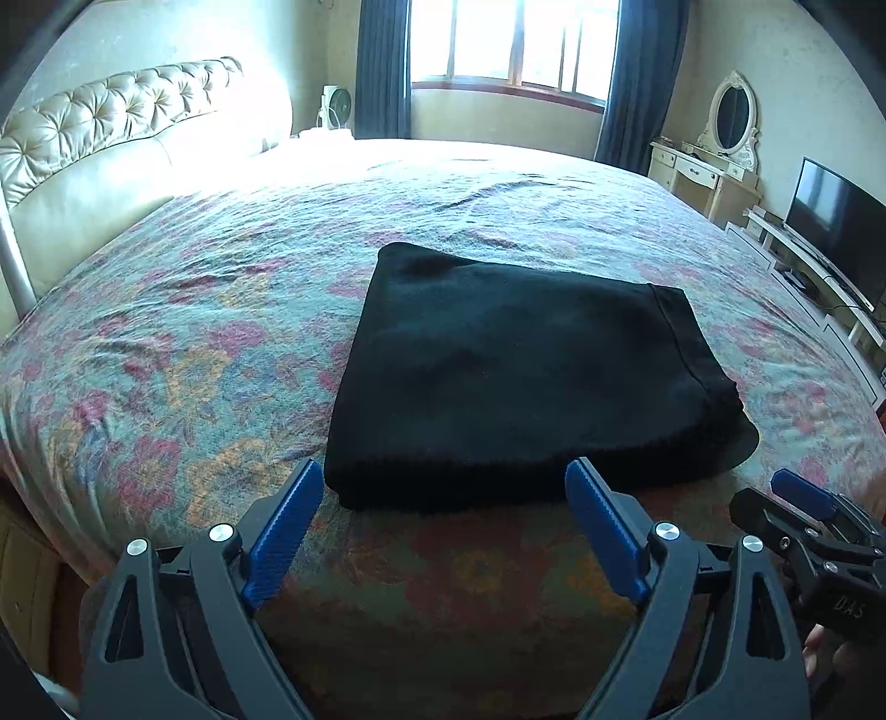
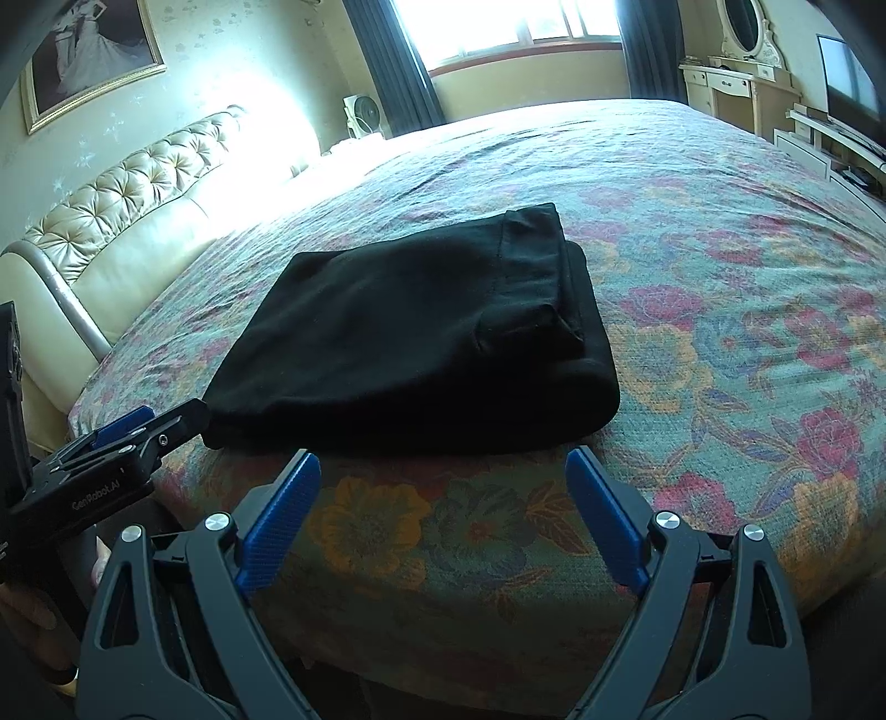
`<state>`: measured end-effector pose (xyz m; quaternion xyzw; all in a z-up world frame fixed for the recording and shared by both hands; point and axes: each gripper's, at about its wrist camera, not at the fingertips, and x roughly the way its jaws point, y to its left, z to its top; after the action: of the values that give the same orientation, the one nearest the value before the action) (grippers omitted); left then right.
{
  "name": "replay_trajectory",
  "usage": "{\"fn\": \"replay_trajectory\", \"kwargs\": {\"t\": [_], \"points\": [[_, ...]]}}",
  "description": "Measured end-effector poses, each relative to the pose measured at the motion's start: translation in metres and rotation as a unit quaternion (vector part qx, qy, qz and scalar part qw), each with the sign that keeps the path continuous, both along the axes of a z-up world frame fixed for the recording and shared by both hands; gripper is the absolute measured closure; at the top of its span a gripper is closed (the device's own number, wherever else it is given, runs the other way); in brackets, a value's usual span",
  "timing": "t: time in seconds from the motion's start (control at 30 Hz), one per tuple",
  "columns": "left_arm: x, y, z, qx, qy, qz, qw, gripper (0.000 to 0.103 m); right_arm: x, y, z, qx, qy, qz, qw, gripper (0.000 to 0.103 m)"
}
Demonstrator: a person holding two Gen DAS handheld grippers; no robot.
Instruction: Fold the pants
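Black pants (image 1: 520,376) lie folded into a compact rectangle on the floral bedspread (image 1: 183,332), near the bed's front edge. They also show in the right wrist view (image 2: 410,343), with the hem layers stacked at the right side. My left gripper (image 1: 443,476) is open and empty, just short of the pants' near edge. My right gripper (image 2: 443,465) is open and empty, also just before the near edge. The right gripper shows at the lower right of the left wrist view (image 1: 803,493). The left gripper shows at the left of the right wrist view (image 2: 138,426).
A tufted cream headboard (image 1: 111,138) runs along the left. A window with dark curtains (image 1: 515,44) is at the back. A dressing table with oval mirror (image 1: 720,144) and a TV (image 1: 836,221) on a low stand are at the right. A framed picture (image 2: 88,55) hangs above the headboard.
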<state>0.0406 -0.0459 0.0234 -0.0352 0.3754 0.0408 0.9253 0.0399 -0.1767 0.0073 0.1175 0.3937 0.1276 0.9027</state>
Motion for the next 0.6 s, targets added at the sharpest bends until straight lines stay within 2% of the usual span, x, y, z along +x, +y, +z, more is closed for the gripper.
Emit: {"fn": "replay_trajectory", "kwargs": {"t": [0.6], "points": [[-0.0005, -0.003, 0.0006, -0.002, 0.001, -0.005, 1.0, 0.015, -0.0008, -0.001, 0.0042, -0.003, -0.004, 0.0, 1.0, 0.013]]}}
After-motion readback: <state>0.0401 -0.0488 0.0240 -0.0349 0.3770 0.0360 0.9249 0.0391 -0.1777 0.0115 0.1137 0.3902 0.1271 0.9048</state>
